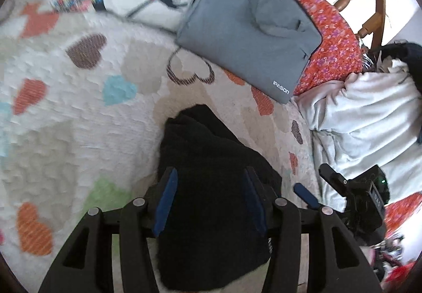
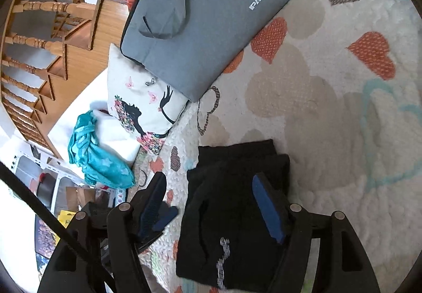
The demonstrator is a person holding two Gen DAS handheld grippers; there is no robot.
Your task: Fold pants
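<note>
Black pants [image 2: 232,208], folded into a compact stack, lying on the heart-patterned bedspread [image 2: 329,98]. Spread wide above that stack, gripping nothing: jaws of the left gripper [image 1: 211,198] and of the right gripper [image 2: 211,200], 2 blue pads each. Beyond, a grey laptop bag [image 1: 248,29] partly over a printed pillow [image 2: 142,103]. Off to the side, a pale crumpled quilt [image 1: 364,113] and a wooden railing [image 2: 34,37].
</note>
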